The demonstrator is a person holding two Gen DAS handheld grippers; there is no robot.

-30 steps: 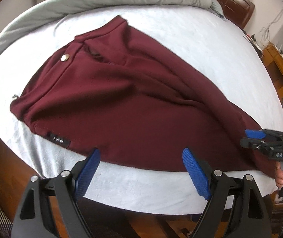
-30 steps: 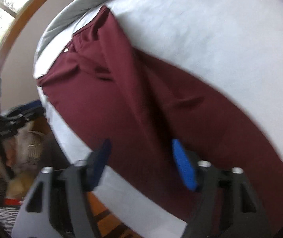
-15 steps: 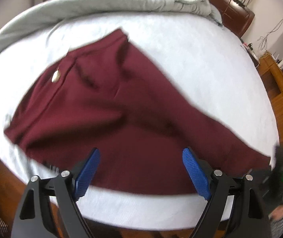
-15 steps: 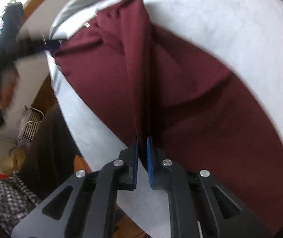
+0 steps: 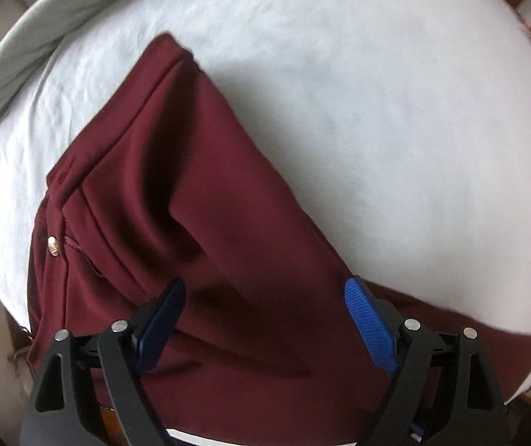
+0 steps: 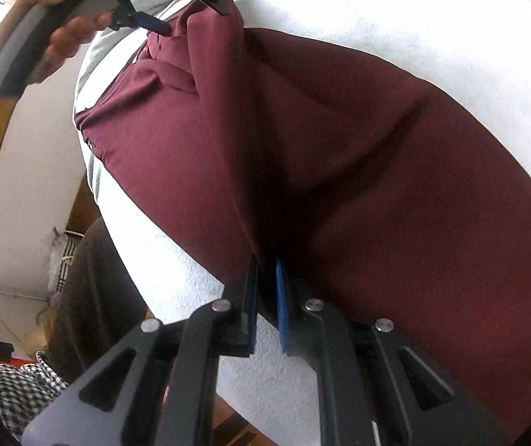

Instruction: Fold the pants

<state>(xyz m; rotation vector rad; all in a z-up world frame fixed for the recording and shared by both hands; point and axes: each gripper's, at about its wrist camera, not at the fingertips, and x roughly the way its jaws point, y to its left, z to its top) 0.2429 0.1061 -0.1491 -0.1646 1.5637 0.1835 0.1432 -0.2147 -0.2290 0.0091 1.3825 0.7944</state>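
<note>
Dark red pants [image 5: 198, 223] lie across a white bed sheet [image 5: 395, 93], waistband and a brass button [image 5: 54, 246] at the left. A long ridge of the cloth stands lifted. My left gripper [image 5: 261, 319] is open, its blue pads low over the pants, astride the ridge. In the right wrist view my right gripper [image 6: 265, 286] is shut on a fold of the pants [image 6: 340, 171] near the bed's edge. The left gripper [image 6: 187, 7] shows there at the top, over the waistband end.
A grey duvet [image 5: 16, 55] is bunched along the far left side of the bed. Beside the bed, in the right wrist view, are dark cloth [image 6: 87, 297], a checked fabric [image 6: 16, 390] and a wooden bed frame [image 6: 79, 208].
My right gripper closed on a fold of the pants and has pulled it up into a ridge. My left gripper moved forward from the bed's edge to over the pants.
</note>
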